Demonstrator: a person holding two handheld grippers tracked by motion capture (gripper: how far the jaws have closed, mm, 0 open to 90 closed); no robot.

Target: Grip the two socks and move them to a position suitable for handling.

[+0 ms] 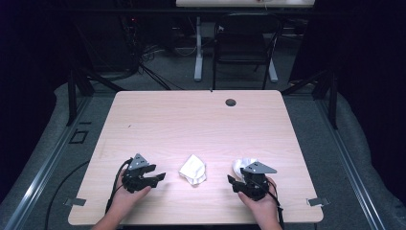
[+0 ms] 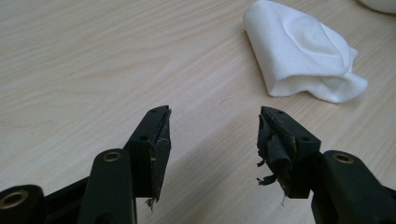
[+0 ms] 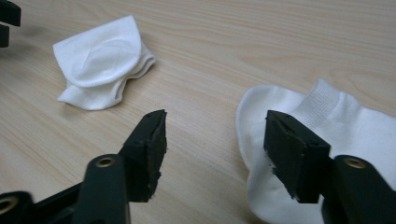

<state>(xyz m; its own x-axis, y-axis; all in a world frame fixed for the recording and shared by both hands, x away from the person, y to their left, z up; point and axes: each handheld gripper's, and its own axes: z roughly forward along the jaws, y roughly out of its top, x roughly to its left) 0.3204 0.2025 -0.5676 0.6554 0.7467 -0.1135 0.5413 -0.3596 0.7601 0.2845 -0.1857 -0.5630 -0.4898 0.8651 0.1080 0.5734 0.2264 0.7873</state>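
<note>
Waiting near the table's front edge, both tools sit empty: left gripper (image 2: 214, 128) spread wide, right gripper (image 3: 215, 133) spread too. One soft white sock (image 1: 193, 169) lies folded between them; the ribbed-cuff second sock (image 3: 327, 126) lies flat, seemingly unfolded, on pale woodgrain table (image 1: 191, 120).

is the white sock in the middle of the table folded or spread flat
Folded. The small white fabric sock between the two grippers is doubled into a compact bundle on the light wooden table, with stacked layered edges visible in the right gripper view.
</note>
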